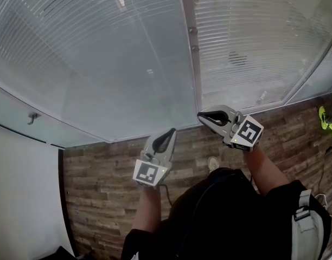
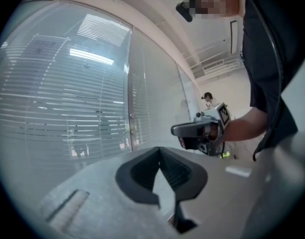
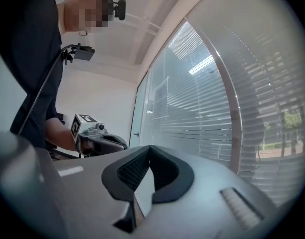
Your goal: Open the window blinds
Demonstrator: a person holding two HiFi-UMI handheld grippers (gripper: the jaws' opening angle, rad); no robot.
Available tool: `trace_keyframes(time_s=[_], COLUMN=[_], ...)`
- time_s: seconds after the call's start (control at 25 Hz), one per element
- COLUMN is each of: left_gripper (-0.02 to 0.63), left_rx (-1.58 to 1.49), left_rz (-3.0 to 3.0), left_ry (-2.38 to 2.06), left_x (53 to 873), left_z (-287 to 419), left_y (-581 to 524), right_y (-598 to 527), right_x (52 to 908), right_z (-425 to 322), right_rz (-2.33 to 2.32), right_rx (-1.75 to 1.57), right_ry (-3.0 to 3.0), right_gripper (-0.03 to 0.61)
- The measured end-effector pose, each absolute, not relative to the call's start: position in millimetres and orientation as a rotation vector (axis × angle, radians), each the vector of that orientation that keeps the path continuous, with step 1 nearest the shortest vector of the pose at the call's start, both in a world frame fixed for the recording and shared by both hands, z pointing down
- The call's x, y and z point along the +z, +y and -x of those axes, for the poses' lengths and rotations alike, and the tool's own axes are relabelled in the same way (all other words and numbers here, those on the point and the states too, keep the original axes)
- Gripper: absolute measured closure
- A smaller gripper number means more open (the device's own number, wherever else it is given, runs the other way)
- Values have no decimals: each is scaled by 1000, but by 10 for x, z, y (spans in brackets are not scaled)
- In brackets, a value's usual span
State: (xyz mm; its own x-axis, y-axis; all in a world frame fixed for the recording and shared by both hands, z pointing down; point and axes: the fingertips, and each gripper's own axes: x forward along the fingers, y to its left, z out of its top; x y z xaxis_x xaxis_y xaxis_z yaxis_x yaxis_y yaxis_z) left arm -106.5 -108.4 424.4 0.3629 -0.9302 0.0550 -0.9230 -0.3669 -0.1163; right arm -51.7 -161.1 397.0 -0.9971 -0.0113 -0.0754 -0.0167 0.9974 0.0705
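Note:
White slatted blinds (image 1: 101,47) hang behind a glass wall, and a second pane of them (image 1: 247,42) lies right of a metal frame post (image 1: 192,64). Two small round knobs (image 1: 193,31) sit on that post, also seen as knobs (image 2: 130,116) in the left gripper view. My left gripper (image 1: 172,131) is shut and empty, a little short of the glass and left of the post. My right gripper (image 1: 200,115) is shut and empty too, close to the foot of the post. Each shows in the other's view: right gripper (image 2: 176,130), left gripper (image 3: 123,144). My own jaws (image 2: 159,150) (image 3: 150,147) hold nothing.
Wood-plank floor (image 1: 112,177) runs up to the glass wall. A white wall (image 1: 25,199) closes the left side, with a door handle (image 1: 31,117) on the glass beside it. A yellow-green object (image 1: 326,121) and a cable lie on the floor at right.

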Motion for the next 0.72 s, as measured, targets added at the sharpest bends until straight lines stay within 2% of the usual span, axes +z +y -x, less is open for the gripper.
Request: trace_keyframes(time_s=[0.72], left_gripper=[609], left_rx=[-262], left_rz=[2465], left_ry=[1824], left_x=[4237], left_z=[902], left_y=[-2098], right_y=[-2798], right_x=[3979], right_z=[306], right_rz=[-16], right_rx=[91], right_ry=[3011], right_gripper=[572])
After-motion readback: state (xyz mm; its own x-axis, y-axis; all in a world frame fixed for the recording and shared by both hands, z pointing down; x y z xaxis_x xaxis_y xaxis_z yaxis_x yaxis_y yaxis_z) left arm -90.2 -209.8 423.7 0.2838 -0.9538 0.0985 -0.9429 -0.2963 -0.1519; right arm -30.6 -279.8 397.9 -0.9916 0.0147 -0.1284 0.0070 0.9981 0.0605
